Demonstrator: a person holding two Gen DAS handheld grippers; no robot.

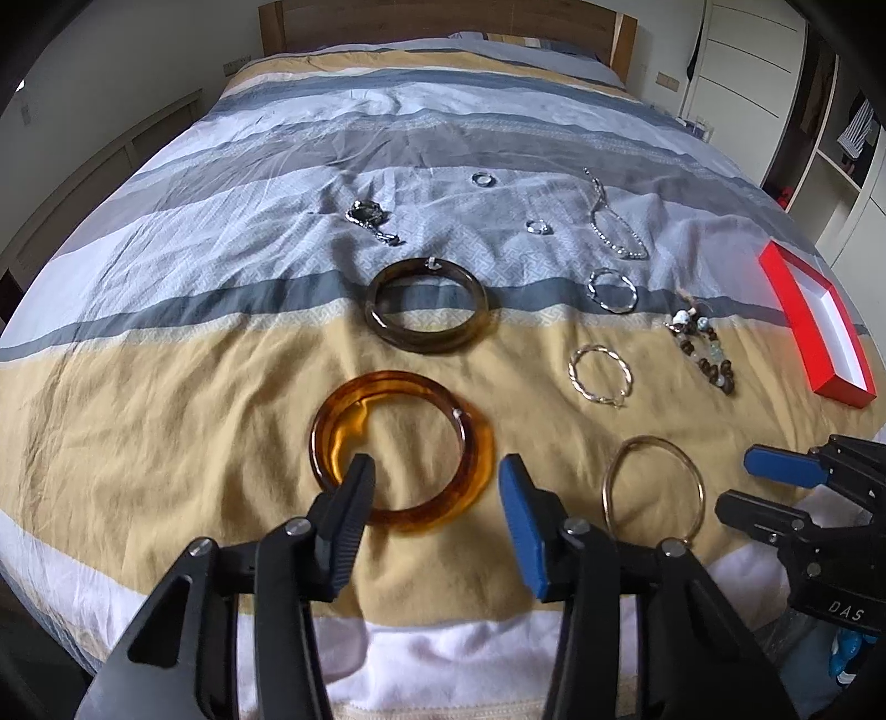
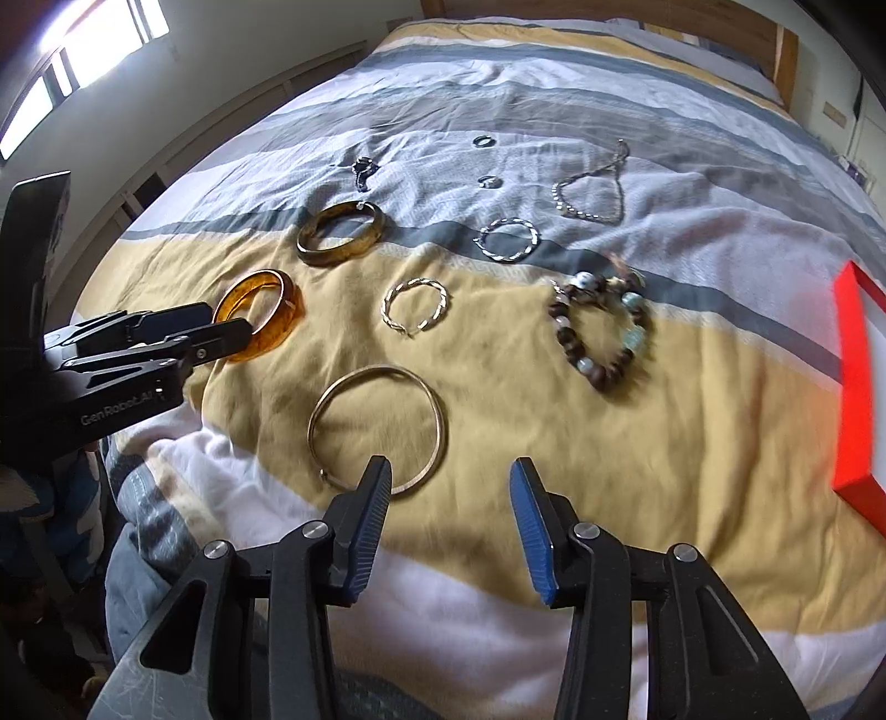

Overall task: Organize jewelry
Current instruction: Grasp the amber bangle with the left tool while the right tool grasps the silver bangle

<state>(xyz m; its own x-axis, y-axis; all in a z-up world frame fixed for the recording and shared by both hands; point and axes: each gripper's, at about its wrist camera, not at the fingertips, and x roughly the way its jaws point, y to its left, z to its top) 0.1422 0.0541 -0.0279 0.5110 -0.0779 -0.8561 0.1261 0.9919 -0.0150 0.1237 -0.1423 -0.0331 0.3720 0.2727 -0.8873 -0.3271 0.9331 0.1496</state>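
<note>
Jewelry lies spread on a striped bedspread. An amber bangle sits right in front of my open left gripper; its fingers straddle the near rim without holding it. A thin gold bangle lies just ahead and left of my open, empty right gripper. Farther off lie a dark brown bangle, two twisted hoops, a beaded bracelet, a silver chain and small rings.
A red box with a white inside lies open at the bed's right edge. A dark metal clump lies at the far left of the jewelry. The wooden headboard stands at the far end, wardrobes on the right.
</note>
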